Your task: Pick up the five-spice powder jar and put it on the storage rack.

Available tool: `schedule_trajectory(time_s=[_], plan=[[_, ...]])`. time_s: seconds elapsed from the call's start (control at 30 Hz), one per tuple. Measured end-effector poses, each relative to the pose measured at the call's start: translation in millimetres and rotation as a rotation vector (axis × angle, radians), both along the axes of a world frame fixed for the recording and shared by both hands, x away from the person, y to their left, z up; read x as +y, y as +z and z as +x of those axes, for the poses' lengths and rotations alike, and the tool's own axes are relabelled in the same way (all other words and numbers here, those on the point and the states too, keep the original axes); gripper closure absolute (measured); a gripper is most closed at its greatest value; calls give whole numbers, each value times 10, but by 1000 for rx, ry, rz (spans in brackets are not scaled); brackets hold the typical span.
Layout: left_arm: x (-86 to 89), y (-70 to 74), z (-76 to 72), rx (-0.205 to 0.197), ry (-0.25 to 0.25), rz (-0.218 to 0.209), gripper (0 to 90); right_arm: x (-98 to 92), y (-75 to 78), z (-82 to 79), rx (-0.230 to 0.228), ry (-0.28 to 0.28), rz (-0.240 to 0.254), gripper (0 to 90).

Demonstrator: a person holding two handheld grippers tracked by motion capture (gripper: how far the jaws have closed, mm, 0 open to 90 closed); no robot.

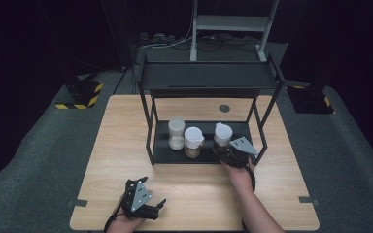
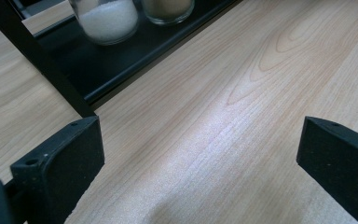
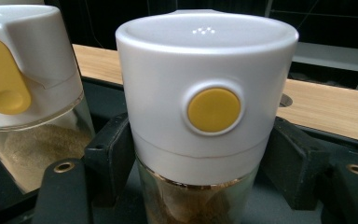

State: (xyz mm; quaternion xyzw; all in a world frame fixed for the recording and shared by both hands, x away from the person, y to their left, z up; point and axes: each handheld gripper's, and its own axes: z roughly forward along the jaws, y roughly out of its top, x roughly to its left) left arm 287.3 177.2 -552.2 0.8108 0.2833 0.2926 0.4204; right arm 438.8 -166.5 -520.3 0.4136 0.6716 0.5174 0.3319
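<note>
Left gripper (image 1: 159, 204) idle on worktop (image 1: 194, 194) near edge, jaws wide, nothing between. Right gripper (image 1: 222, 148) clamped on jar (image 3: 200, 116) on rack (image 1: 175, 155) bottom shelf, rightmost of three. Risk: glass slips from pads on lift; jar knocks middle jar (image 1: 193, 141). Right hand (image 1: 240, 174) reaches forward, level.

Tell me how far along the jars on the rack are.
Two jars, the white-powder jar and the middle jar, stand on the rack's lower shelf. The right gripper is shut on the third jar, also at that shelf. Releasing it looks like what is left. The left gripper rests open on the table.
</note>
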Motion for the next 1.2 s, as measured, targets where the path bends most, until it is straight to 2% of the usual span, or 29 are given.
schedule_trajectory(time_s=[0.23,0.47,0.6,1.1,1.2], plan=[[5,1,-1,1,-2,-2,9,3,-12,-2,-7,-1,-5,301],[5,1,0,3,-3,-5,8,6,4,13,13,-4,0,289],[3,0,0,3,-5,-4,9,1,-1,24,31,-11,16,233],[0,0,-4,1,-8,1,9,-37,41,-32,30,-33,31,2],[1,-1,-7,1,-6,0,9,-45,61,-53,27,-39,38,2]])
